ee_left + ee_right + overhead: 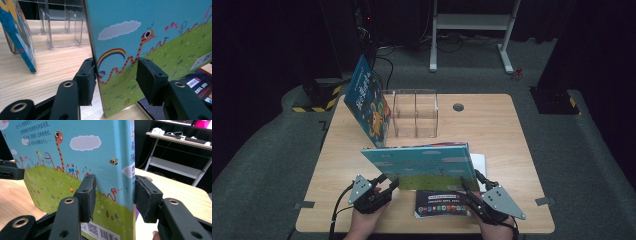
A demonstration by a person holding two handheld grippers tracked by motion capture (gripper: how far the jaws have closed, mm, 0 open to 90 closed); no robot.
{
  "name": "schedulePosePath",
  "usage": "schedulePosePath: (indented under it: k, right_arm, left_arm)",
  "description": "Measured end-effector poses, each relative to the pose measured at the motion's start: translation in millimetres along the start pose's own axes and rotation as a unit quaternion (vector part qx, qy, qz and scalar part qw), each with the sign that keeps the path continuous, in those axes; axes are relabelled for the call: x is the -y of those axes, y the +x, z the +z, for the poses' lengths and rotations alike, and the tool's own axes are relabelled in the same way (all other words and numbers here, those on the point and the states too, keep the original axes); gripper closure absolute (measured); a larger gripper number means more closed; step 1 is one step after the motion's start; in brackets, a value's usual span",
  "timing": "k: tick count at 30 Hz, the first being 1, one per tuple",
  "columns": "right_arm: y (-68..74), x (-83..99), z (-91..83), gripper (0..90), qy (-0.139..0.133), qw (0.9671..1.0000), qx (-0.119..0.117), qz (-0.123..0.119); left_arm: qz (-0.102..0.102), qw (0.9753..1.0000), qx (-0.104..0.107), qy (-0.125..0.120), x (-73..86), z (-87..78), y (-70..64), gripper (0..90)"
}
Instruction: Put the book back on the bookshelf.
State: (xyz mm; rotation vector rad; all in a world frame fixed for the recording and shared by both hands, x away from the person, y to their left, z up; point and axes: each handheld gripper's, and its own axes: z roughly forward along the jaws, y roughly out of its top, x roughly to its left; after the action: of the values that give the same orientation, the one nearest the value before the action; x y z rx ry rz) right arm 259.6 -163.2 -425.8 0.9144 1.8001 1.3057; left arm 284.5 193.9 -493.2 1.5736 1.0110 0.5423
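Wooden table: clear organizer, leaning blue book, dark booklet.

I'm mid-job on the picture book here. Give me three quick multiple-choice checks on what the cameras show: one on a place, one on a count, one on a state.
1. Where does the dark-covered booklet lie?
A. inside the rack
B. flat on the table, near edge, between the two grippers
C. on the floor

2. How many compartments does the clear plastic rack show?
A. two
B. four
C. six

3. How is the light blue picture book with the snake and green hill handled?
A. lying untouched
B. held up by both grippers
C. slotted in the rack

Answers: 1 B, it lies on the wooden table. 2 A, one divider splits it. 3 B, the left gripper and right gripper straddle its ends.
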Motion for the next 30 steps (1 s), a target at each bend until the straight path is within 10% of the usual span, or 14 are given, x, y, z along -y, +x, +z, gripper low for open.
schedulePosePath:
  k: [30]
  right_arm:
    - [-9.0,-9.8,13.3,39.6,0.021,0.9954,-0.086,0.037]
  left_arm:
    - [0.001,1.0,0.0,-0.002,2.1,-2.8,-1.6,49.5]
